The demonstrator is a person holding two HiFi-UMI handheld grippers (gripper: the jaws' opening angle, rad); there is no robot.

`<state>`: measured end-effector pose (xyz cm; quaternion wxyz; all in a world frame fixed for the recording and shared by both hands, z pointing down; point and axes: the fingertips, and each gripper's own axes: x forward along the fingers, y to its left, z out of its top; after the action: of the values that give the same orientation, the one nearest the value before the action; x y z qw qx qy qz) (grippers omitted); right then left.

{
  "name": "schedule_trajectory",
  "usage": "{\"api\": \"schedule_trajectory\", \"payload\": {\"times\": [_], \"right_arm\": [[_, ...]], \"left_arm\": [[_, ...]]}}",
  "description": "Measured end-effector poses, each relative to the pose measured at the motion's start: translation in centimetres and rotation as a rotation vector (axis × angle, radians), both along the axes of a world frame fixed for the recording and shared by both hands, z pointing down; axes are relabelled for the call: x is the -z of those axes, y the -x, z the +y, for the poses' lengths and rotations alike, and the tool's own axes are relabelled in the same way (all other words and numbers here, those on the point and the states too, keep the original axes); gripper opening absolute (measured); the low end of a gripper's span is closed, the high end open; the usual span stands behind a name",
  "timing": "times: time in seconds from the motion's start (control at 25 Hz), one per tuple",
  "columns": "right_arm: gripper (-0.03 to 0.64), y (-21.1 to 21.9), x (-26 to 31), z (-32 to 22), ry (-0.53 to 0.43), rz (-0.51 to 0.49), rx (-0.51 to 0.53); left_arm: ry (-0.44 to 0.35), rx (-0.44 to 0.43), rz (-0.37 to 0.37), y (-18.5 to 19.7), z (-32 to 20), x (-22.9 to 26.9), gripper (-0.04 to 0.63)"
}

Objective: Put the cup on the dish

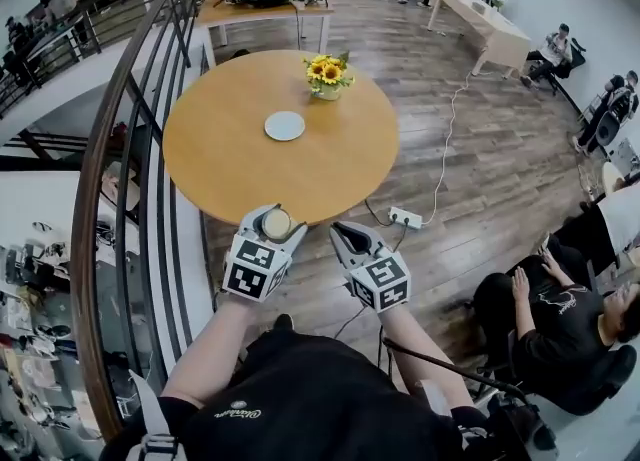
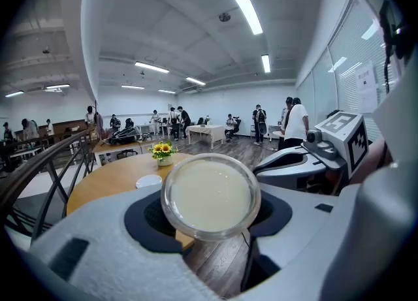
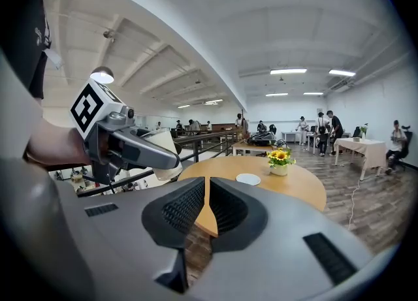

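Cup (image 1: pixel 277 225) sits clamped in the left gripper (image 1: pixel 272 217), its jaws standing wide around the clear glass wall. The left gripper view looks onto its round pale base, gripped from both sides by the dark pads. In the head view, the cup is at the near edge of the round wooden table (image 1: pixel 230 174), well apart from the white dish (image 1: pixel 285 126), which lies bare near the middle of the tabletop. A small vase of sunflowers (image 1: pixel 327 76) stands beyond the dish, towards the table's far side. The right gripper (image 1: pixel 347 234) is just beside the left one, over the wooden floor in front of the table. Its jaws are drawn almost together, with only a thin slit between the ribbed pads and nothing in it. A white power strip (image 1: pixel 405 217) lies on the floor near the table's right edge, and a dark metal railing (image 1: pixel 150 179) runs along the left.
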<state>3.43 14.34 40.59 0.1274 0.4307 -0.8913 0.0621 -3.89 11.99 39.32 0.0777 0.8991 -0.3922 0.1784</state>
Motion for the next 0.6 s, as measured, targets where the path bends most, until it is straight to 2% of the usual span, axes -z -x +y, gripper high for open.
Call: {"api": "schedule_trajectory", "payload": {"times": [0.36, 0.6], "right_arm": [[0.009, 5.5, -0.3, -10.0, 0.008, 0.016, -0.049], [0.009, 5.9, -0.7, -13.0, 0.019, 0.019, -0.095]], "left_arm": [[0.021, -0.029, 0.007, 6.0, -9.3, -1.3, 0.253], [0.047, -0.054, -0.003, 6.4, -12.6, -2.3, 0.253]]}}
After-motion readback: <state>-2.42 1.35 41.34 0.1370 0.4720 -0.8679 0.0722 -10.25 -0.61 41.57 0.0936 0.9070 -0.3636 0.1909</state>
